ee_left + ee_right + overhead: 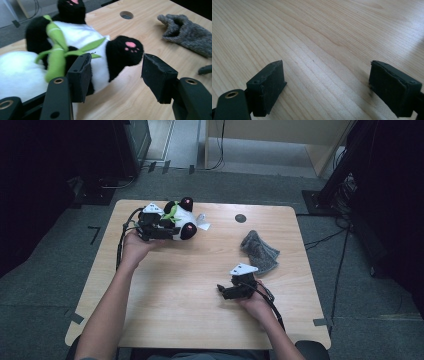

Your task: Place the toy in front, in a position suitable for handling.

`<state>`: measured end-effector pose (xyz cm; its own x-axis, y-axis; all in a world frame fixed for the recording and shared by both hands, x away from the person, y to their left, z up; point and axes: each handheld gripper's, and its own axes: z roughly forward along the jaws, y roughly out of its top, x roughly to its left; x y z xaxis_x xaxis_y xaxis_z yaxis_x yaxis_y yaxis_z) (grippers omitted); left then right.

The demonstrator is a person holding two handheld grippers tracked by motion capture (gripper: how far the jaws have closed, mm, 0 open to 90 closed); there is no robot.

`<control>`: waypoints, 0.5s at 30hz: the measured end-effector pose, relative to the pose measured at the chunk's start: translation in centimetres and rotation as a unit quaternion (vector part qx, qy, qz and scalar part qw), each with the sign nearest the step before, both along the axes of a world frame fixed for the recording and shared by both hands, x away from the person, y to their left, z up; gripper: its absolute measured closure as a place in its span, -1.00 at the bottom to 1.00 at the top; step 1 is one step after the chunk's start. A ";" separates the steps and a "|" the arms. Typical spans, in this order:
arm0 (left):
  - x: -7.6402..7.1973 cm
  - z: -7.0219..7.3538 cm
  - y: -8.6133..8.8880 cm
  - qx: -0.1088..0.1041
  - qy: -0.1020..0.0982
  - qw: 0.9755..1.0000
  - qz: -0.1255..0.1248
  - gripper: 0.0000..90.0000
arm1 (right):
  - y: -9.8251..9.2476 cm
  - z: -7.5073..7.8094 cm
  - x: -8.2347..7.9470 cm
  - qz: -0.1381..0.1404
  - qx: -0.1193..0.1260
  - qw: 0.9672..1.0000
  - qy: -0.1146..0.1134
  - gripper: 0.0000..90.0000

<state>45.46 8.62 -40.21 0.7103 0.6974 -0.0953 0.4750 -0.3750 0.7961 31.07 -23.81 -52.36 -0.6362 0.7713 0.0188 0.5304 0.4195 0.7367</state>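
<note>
A plush panda (177, 220) is lying on its back near the far left corner of the bench (190, 285), its black paws with pink pads pointing up and toward the middle. In the left gripper view a green leaf (56, 53) is lying across its white belly, and one black paw (125, 53) is sitting between the two jaws without either pad pressing it.

The left gripper (155, 227) is resting against the panda's near side, held by the left hand (134, 245). Its jaws are standing wide apart; the left jaw is touching the white fur, and the right jaw is hanging over bare wood, apart from the paw.

A grey knitted glove (260, 251) is lying crumpled toward the right edge of the bench, well apart from the panda. A round cable hole (240, 218) is sitting near the far edge, between the two.

The right gripper (235, 290) is hovering low over the near right part of the bench, just in front of the glove, held by the right hand (257, 302). In the right gripper view its jaws are spread wide with bare wood grain between them, gripping nothing
</note>
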 end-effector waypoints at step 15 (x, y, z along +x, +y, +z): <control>3.4 -2.0 2.2 0.009 0.001 0.999 0.044 -0.23 | 0.4 0.0 0.1 0.004 0.000 1.000 0.000 -0.70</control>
<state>48.87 10.84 -42.19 0.6463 0.7585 -0.0841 0.5080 -0.3454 0.7891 31.21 -23.36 -52.35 -0.6421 0.7664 0.0186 0.5277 0.4242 0.7359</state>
